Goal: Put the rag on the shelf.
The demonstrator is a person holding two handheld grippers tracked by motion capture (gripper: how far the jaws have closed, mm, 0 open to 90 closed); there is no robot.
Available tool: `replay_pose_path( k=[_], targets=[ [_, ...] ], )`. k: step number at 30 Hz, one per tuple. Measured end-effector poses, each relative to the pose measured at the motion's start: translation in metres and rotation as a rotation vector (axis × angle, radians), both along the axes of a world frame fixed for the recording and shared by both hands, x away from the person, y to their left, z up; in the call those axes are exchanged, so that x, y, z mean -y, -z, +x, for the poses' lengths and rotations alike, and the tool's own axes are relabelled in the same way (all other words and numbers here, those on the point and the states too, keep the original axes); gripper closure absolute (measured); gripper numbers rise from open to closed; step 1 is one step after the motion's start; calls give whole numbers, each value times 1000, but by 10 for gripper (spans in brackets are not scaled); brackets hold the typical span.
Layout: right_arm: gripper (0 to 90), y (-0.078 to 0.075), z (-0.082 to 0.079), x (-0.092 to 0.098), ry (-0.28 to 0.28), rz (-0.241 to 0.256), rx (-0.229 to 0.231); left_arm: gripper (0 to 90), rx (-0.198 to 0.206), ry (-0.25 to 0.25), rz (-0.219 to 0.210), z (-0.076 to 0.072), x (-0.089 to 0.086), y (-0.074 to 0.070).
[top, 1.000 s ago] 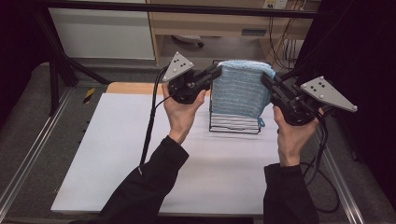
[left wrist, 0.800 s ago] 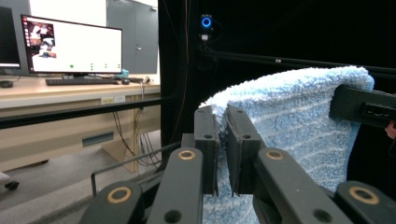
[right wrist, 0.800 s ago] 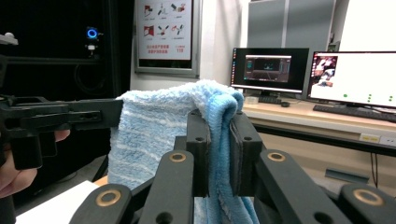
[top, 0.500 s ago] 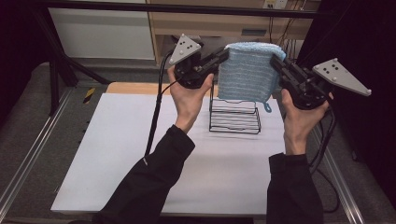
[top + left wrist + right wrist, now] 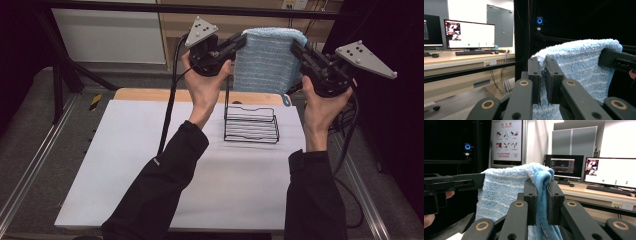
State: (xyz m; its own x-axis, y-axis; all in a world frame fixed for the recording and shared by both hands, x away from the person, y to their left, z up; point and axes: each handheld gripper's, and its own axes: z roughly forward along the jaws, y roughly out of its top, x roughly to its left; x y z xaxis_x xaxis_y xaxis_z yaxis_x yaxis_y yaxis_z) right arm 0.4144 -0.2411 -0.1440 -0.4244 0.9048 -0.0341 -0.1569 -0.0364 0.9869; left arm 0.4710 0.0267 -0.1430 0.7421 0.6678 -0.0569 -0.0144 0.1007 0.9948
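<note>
A light blue striped towel (image 5: 267, 60) hangs folded in the air, well above a black wire rack (image 5: 251, 123) on the white table (image 5: 150, 165). My left gripper (image 5: 241, 41) is shut on the towel's upper left corner, my right gripper (image 5: 296, 46) on its upper right corner. In the left gripper view the towel (image 5: 579, 65) is pinched between the jaws of the left gripper (image 5: 543, 75), with the other gripper's jaw at the far edge. In the right gripper view the right gripper (image 5: 541, 195) clamps a fold of towel (image 5: 499, 192).
The rack stands near the table's back right, empty. A wooden strip (image 5: 150, 95) runs along the table's far edge. Metal rails (image 5: 30, 170) flank the table. Monitors (image 5: 469, 33) and a desk lie beyond.
Both grippers have lifted the towel straight up off the wire rack. The rack is now uncovered on the table.
</note>
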Motion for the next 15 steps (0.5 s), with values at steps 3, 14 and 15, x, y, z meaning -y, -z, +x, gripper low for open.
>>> replay_pose_path(
  k=[3, 14, 15],
  targets=[
    [811, -3, 6, -1, 5, -3, 1, 838, 1, -12, -3, 4, 1, -3],
    [812, -11, 27, 0, 15, -12, 3, 838, -2, -17, -22, 20, 2, -7],
    [812, -12, 30, 0, 15, -14, 4, 838, -5, -16, -25, 22, 2, -7]
  ],
)
